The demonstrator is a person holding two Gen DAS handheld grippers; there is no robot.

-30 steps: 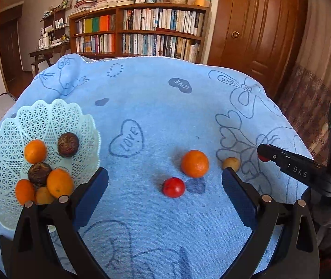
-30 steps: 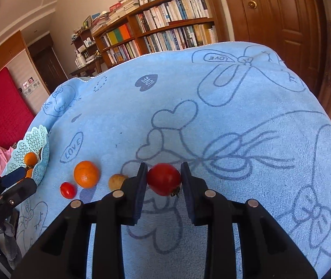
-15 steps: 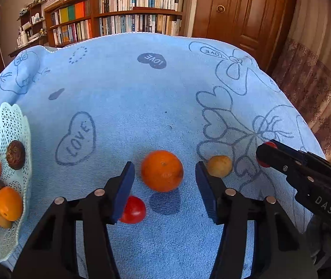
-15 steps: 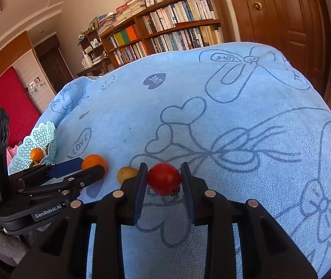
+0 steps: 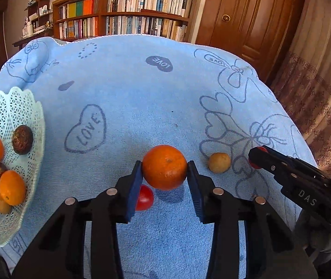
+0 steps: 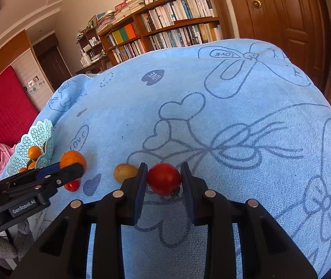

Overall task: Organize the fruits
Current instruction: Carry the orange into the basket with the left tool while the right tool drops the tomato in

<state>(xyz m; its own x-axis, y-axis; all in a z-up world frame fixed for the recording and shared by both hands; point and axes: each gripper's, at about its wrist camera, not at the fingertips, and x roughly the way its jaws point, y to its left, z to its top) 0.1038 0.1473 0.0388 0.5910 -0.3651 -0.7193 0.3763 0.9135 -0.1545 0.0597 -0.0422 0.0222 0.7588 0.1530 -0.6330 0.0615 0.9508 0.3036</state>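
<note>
Orange (image 5: 164, 167): centre of left wrist frame, between the left gripper (image 5: 164, 174) pads, both pads touching its sides at mid-height; clamped. Judged firm, fairly light, skin slightly slick, so hold across the widest part with moderate squeeze. Small tomato (image 5: 145, 197) lies just behind the left pad on the blue cloth (image 5: 142, 97); yellow fruit (image 5: 219, 162) lies to the right. Right gripper (image 6: 164, 179) holds a red tomato (image 6: 164, 178): soft, bruises easily. Basket (image 5: 9, 111) at left edge, partly filled.
</note>
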